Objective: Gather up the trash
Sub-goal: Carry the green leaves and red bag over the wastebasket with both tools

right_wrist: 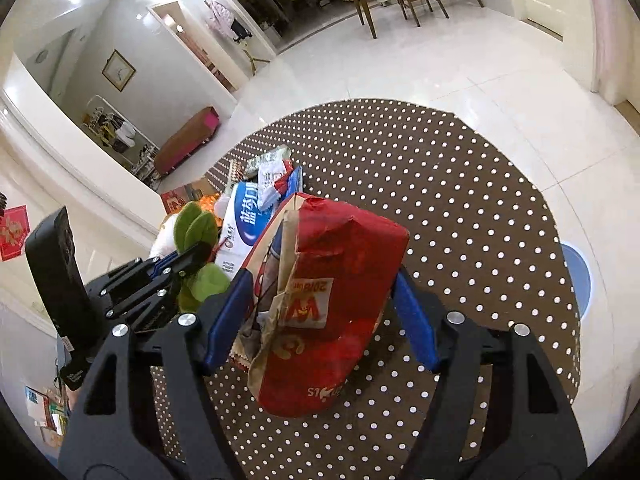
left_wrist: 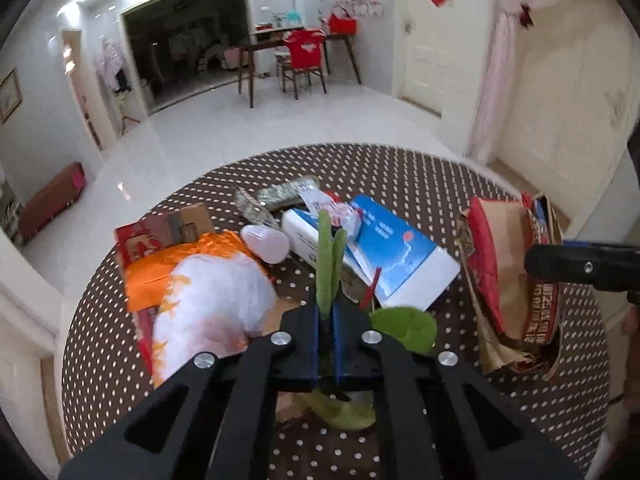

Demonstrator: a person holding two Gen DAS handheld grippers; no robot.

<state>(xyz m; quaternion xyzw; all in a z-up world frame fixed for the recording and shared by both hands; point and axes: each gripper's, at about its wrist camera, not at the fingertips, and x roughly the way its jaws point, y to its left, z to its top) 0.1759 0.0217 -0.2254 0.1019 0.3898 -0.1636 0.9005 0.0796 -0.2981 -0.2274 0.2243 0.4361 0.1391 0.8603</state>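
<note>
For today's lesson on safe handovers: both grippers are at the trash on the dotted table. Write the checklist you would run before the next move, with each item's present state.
1. Left gripper shut on the green leaves: ok, pads pinch the stems.
2. Right gripper gripping the red paper bag: ok, both blue pads press its sides.
3. Bag's opening ready to take the leaves: cannot tell, the mouth is crumpled.
4. Grippers apart from each other: ok, a gap shows in both views.
5. Leaves free of the blue and white box: cannot tell, they overlap in view.
6. Other trash left on the dotted table: not ok, the orange wrapper and packets remain.
</note>
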